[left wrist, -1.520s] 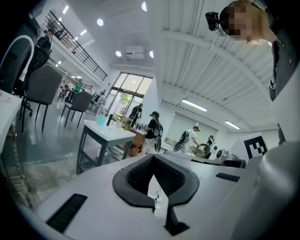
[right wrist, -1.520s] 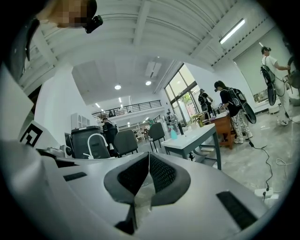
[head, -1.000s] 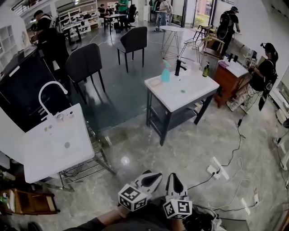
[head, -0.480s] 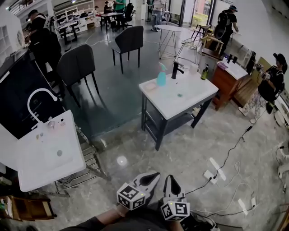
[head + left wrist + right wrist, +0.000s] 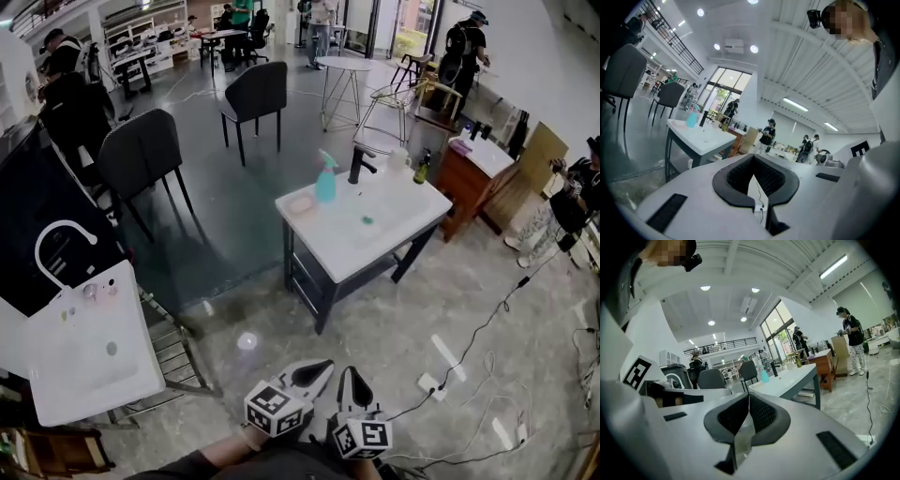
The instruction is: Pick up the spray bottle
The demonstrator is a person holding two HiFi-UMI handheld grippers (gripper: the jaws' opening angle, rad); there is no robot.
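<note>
**Item: spray bottle (image 5: 325, 178).** Pale blue-green, upright. It stands toward the ten o'clock corner of the white basin table (image 5: 375, 230), at twelve o'clock from both grippers and well apart from them. No gripper touches it.

**Left gripper (image 5: 314, 370).** Low in the head view, pointing to twelve o'clock. The jaws are closed together with nothing between them, as its own view confirms (image 5: 753, 164).

**Right gripper (image 5: 349, 375).** Just beside the left one at its three o'clock. The jaws are likewise pressed together and empty (image 5: 749, 401).

**Step in hand (judged): approach; the pick is not yet begun.**
- Close the distance first, going round the table's near edge.
- Spread one gripper's jaws well before reaching the bottle.
- Come in level at the body below the trigger head.
- Take it from the open side at nine o'clock. The black faucet (image 5: 358, 164) stands near the bottle's three o'clock and the pink dish (image 5: 301, 203) near its seven o'clock.
- Grip firmly but without a jolt. The bottle looks light and tall, so a sideways nudge would likely tip it.

**Surface.** A white top with a shallow basin on a dark frame with a lower shelf. A dark soap bottle (image 5: 423, 169) stands at its far right corner.

**Room.**
- Pale stone floor near the person, a darker glossy floor beyond.
- A second white basin unit (image 5: 84, 347) at nine o'clock.
- Dark chairs (image 5: 141, 155) at ten to eleven o'clock.
- A wooden cabinet (image 5: 469, 173) at two o'clock.
- A power strip (image 5: 448, 356) and cables at three to four o'clock.
- People stand along the far edges.
</note>
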